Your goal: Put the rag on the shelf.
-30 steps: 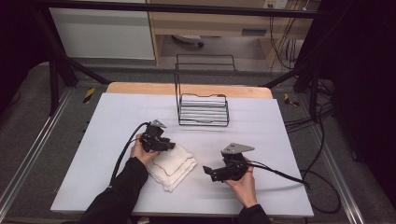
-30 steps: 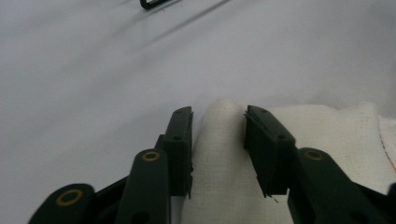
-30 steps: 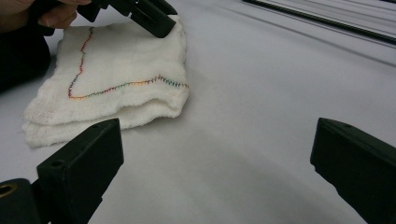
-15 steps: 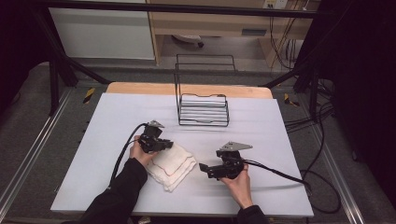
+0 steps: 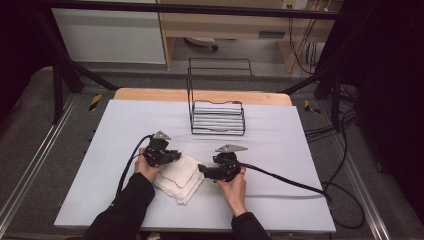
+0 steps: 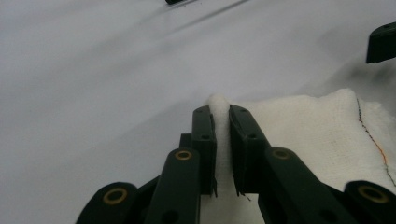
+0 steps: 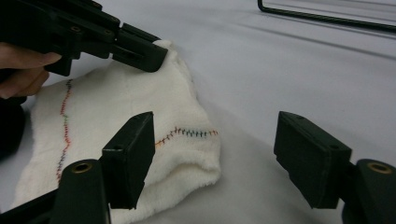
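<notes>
Pinching a corner of the towel (image 6: 327, 135) between its closed jaws, the left gripper (image 6: 219, 112) holds soft, limp, light cloth. The right gripper (image 7: 215, 154) gapes wide, another towel corner between its jaws; that folded edge looks the best hold.

My left tongs (image 6: 219, 116) are clamped together, jaws nearly parallel with a thin pinch of white cloth (image 6: 327, 135) between the tips. My left hand (image 5: 146, 167) grips their body from behind, forearm in a dark sleeve running back toward me. My right tongs (image 7: 215, 154) stand spread wide, jaws well apart with nothing between them, tips pointing toward the left tongs and close beside them. My right hand (image 5: 234, 186) holds them from behind, wrist straight.
</notes>
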